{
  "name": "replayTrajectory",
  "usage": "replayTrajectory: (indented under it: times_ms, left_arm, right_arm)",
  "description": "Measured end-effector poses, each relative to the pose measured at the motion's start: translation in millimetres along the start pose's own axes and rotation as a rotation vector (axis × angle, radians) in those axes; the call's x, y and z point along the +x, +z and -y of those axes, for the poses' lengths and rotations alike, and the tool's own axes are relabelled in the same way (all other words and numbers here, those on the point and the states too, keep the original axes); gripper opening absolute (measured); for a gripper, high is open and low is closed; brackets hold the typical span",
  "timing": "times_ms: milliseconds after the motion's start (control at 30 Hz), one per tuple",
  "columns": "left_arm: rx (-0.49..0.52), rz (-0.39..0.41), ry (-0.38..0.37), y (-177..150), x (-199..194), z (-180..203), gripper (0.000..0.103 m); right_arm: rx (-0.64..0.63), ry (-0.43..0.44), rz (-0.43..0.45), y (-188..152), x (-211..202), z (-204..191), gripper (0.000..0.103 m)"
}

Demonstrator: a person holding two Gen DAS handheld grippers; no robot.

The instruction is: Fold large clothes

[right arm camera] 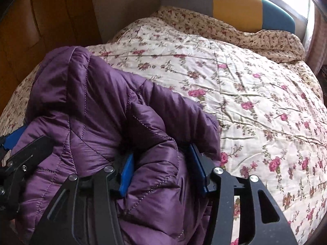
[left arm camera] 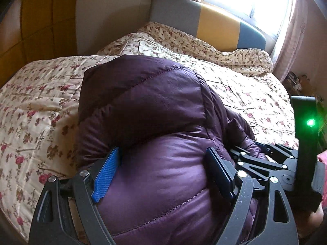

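- Behind us runs a bed [left arm camera: 36, 94] under a floral quilt, with a grey, yellow and blue headboard [left arm camera: 206, 22] at 12 o'clock and a bright window at 1 o'clock.
- We have the purple puffer jacket [left arm camera: 147, 106] bunched into a thick bundle, lying at the near edge of the bed, at 6 o'clock in both wrist views.
- Our left gripper [left arm camera: 163, 173] stands wide, a blue pad on either flank of a fat quilted roll; both pads press into the padding, so we read it as grasping the jacket.
- Our right gripper [right arm camera: 162, 171] sits at 3 o'clock of the left one, almost touching it. It straddles a narrower fold with jaws partly apart; whether its pads still bite or have let go we cannot tell.
- We judge the step in hand as setting the folded bundle down on the quilt, late in the fold.
- Next, we think, both grippers must release cleanly and draw back toward 6 o'clock without dragging the slick fabric along.
- Puffy filling will likely spring open, so a press flat may be needed before we leave it.
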State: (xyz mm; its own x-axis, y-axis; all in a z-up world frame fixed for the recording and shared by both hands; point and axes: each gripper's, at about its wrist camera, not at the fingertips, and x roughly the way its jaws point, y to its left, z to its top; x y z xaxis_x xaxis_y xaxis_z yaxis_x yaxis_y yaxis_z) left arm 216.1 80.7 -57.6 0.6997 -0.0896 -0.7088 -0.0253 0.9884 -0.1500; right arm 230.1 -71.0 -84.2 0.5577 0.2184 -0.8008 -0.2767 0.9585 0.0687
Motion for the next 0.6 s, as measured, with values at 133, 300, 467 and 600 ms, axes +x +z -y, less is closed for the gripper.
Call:
replayTrajectory:
  times_ms: [133, 300, 467, 600]
  left_arm:
    - [-0.012, 0.017, 0.005, 1, -10, -1, 0.084]
    - [-0.058, 0.041, 0.029, -1, -35, -7, 0.091]
    - [-0.067, 0.064, 0.054, -11, -63, -10, 0.096]
    - [-0.094, 0.093, 0.072, -22, -84, -15, 0.100]
  right_arm:
    - [0.019, -0.002, 0.053, 2, -27, -2, 0.055]
    - [0.020, 0.011, 0.130, -1, -72, -11, 0.061]
    - [0.010, 0.026, 0.182, -16, -111, -24, 0.066]
    - [0.003, 0.034, 0.195, -32, -130, -33, 0.068]
